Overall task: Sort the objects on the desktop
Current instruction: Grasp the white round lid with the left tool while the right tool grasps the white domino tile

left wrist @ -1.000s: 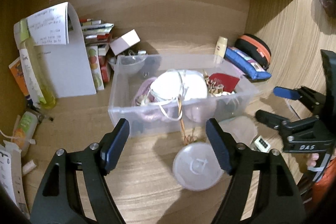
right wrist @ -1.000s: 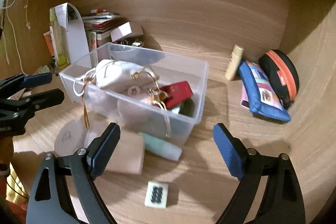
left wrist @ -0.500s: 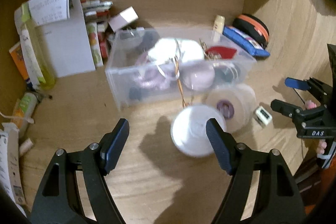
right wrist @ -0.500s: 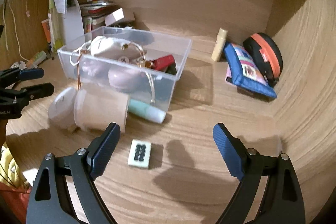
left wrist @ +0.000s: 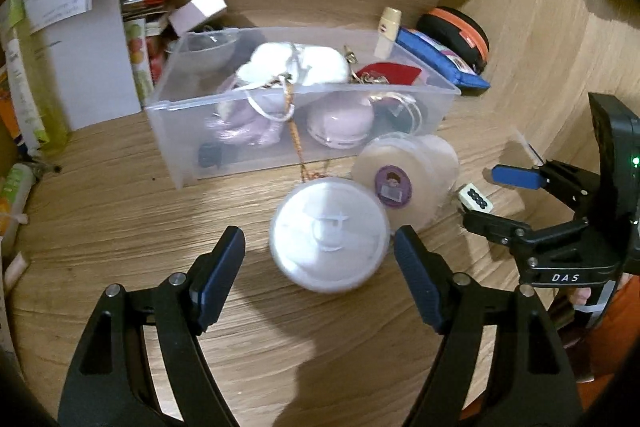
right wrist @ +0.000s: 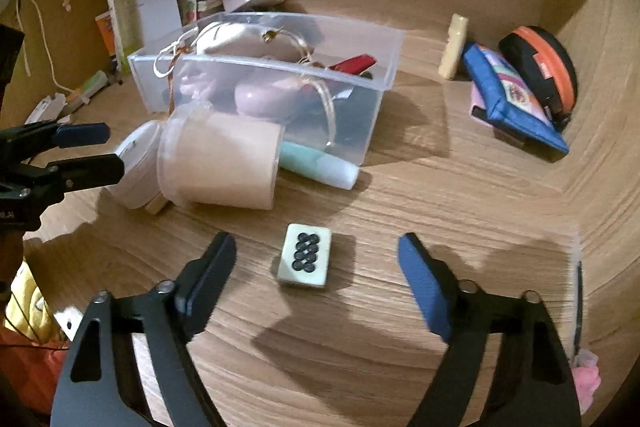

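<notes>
Right wrist view: my right gripper (right wrist: pixel 316 267), just narrowed yet open, straddles 1 hard, slick tile (right wrist: pixel 305 259); I'd pinch its long sides. Left gripper (left wrist: pixel 320 259) open too.

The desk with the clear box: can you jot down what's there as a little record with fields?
surface: wooden desk
container: clear plastic box, holding a white pouch, a lilac case and a red item
lying in front of the box: beige cup on its side, white round lid, teal tube
loose piece: mahjong tile, dots up
left gripper: open near the lid
right gripper: open, fingers closing in either side of the tile
</notes>
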### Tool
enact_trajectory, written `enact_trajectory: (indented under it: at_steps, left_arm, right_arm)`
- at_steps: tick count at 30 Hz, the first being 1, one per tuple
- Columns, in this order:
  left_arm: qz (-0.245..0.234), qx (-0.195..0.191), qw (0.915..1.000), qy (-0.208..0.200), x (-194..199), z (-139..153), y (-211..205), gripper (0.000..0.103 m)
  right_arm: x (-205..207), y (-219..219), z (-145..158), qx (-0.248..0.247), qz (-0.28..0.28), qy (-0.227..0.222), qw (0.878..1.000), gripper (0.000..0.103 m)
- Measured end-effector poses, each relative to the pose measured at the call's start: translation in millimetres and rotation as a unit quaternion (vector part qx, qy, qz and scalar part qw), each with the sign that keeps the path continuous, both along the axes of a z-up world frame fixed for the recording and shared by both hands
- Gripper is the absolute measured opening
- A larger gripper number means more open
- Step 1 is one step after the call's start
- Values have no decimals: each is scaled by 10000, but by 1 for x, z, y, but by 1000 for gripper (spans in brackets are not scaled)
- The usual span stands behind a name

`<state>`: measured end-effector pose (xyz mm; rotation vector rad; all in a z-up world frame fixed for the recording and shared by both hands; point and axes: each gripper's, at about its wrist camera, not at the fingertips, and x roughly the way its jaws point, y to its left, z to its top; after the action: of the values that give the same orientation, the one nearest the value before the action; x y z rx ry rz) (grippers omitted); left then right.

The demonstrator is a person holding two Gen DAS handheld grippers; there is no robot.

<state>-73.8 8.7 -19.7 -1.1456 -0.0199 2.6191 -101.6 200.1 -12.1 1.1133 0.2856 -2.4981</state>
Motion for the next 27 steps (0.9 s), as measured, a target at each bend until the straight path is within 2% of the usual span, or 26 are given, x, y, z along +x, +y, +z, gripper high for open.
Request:
enact_trajectory:
  at_steps: [5,8,11,14,18,27]
  left_arm:
    - [-74,-121,9998,-124,-9,-9,8,77]
    - [-126,-40,9996,-242,-15,-13,9,74]
    - [-84,6,9994,-339,-19,-17,8,66]
    - [-98,150,9990,-407,-21,-18,5,65]
    - [-40,209,9989,-411,-22,-18,2,65]
    - [339,269,9989,-161,-19,-8,-14,65]
  right_arm:
    - [-3,-1,-4,-46,50,-130,9999,58]
    - [-3,-2,-6,-42,40,-139,9999,53]
    - [-3,-4,-9,-9,73,-167,9998,41]
    - [-4,-5,-10,-15,98,-172,9998,35]
    - [-3,-7,-9,-39,122,-152,9998,22]
    - [-1,-1,6,-127,31,50,9999,22]
